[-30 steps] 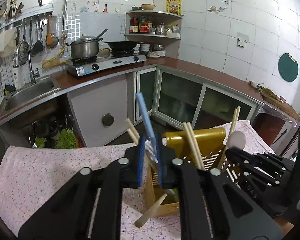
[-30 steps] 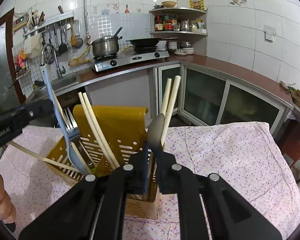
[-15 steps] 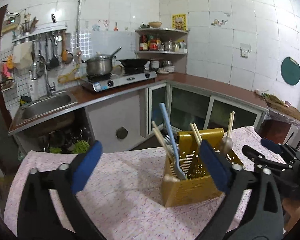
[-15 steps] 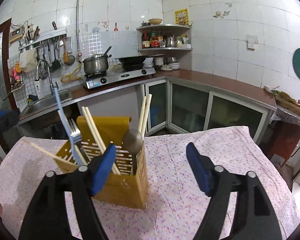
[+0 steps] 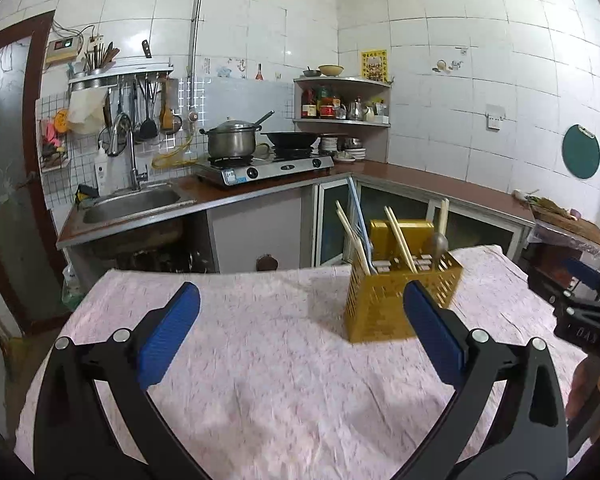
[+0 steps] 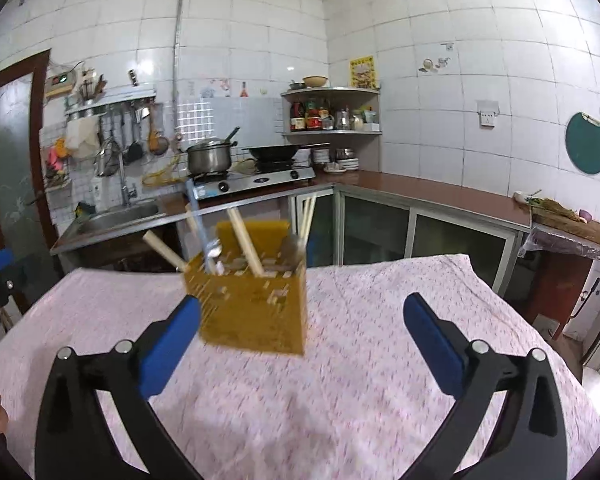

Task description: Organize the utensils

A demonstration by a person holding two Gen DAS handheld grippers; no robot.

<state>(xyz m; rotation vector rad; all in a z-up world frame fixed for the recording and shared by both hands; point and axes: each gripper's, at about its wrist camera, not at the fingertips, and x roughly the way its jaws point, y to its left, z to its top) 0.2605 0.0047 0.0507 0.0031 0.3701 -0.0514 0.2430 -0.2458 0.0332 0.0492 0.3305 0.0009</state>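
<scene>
A yellow slotted utensil holder [image 5: 396,300] stands on the pink flowered tablecloth [image 5: 260,360]. It holds wooden chopsticks [image 5: 398,238], a blue-handled utensil [image 5: 354,216] and a spoon [image 5: 438,244]. My left gripper [image 5: 300,332] is open and empty, back from the holder, which is ahead to its right. The holder also shows in the right wrist view [image 6: 252,304], ahead to the left of my open, empty right gripper [image 6: 300,336]. The right gripper shows at the right edge of the left wrist view [image 5: 580,304].
Beyond the table's far edge runs an L-shaped counter with a sink [image 5: 132,204], a gas stove [image 5: 268,168] with a pot and a wok, and a corner shelf [image 5: 340,96]. A door [image 5: 4,160] is at left.
Both grippers have let go of their utensils, opened wide and pulled back from the holder. The blue-handled utensil and the spoon now stand in the holder.
</scene>
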